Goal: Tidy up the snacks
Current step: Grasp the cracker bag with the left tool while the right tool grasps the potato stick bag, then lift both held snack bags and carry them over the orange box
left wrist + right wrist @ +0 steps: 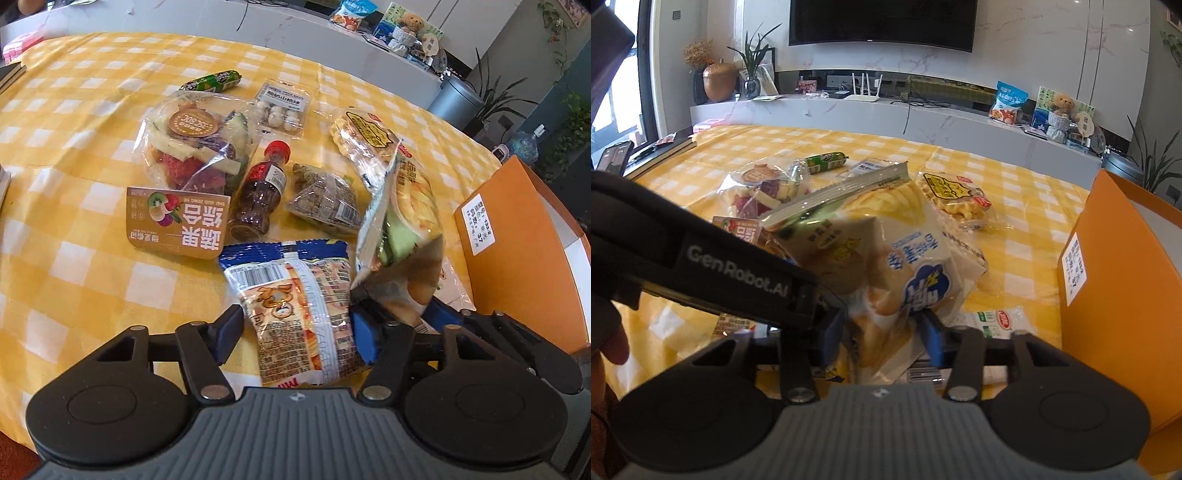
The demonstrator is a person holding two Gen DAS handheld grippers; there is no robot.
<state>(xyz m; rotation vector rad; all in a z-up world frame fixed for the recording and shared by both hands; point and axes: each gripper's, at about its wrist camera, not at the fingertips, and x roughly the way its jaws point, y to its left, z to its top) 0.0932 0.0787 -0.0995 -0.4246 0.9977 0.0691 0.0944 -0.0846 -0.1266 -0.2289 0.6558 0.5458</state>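
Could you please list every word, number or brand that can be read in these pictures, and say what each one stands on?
"GenRobot.AI": on the left claw's body, seen from the right wrist.
"SHU GUO ZONG HE": upside down on the brown fruit and vegetable pack.
"37": on the white label of the orange box.
Chinese print on the blue-edged snack bag, the held chip bag and the other packs is too small or distorted to read.

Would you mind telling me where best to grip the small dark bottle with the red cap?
I would take the small dark bottle with the red cap across its waist, from above. It lies flat between the clear vegetable-crisp bag and brown packet, leaving only narrow gaps at its sides.
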